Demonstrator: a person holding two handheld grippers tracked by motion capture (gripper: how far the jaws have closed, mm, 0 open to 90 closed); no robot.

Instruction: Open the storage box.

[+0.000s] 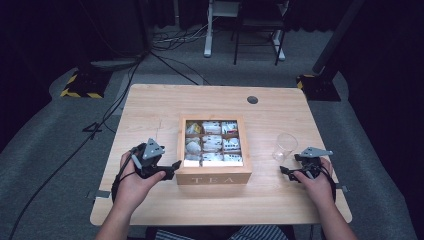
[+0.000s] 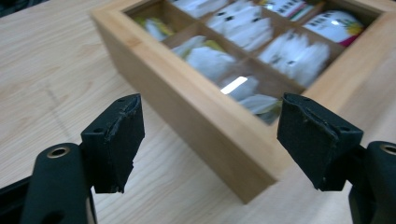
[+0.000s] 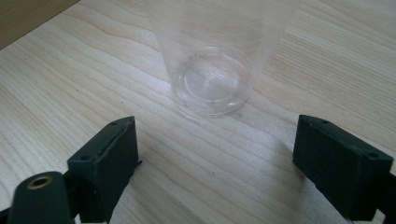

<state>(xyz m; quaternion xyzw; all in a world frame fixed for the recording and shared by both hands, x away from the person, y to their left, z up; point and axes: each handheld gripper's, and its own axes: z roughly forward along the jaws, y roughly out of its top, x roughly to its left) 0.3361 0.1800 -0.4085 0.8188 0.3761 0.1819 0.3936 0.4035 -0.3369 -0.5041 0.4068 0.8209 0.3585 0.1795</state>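
Observation:
A wooden box (image 1: 214, 178) marked TEA stands mid-table, its grid of compartments holding several tea bags (image 1: 212, 142). My left gripper (image 1: 173, 169) is open just left of the box's front left corner. In the left gripper view that corner of the box (image 2: 219, 140) lies between and just beyond the open jaws of the left gripper (image 2: 210, 116), and a glare patch shows over the tea bags (image 2: 210, 60). A clear plastic cup (image 1: 285, 145) stands upright to the right of the box. My right gripper (image 1: 286, 172) is open just in front of it. The cup (image 3: 212, 74) is empty and sits a little beyond the right gripper (image 3: 215, 126).
The table (image 1: 150, 107) has bare wood on all sides of the box and a round cable hole (image 1: 252, 99) near the far edge. On the floor beyond are cables (image 1: 170, 65), two stand bases with yellow-black tape (image 1: 82, 85), and furniture legs (image 1: 207, 47).

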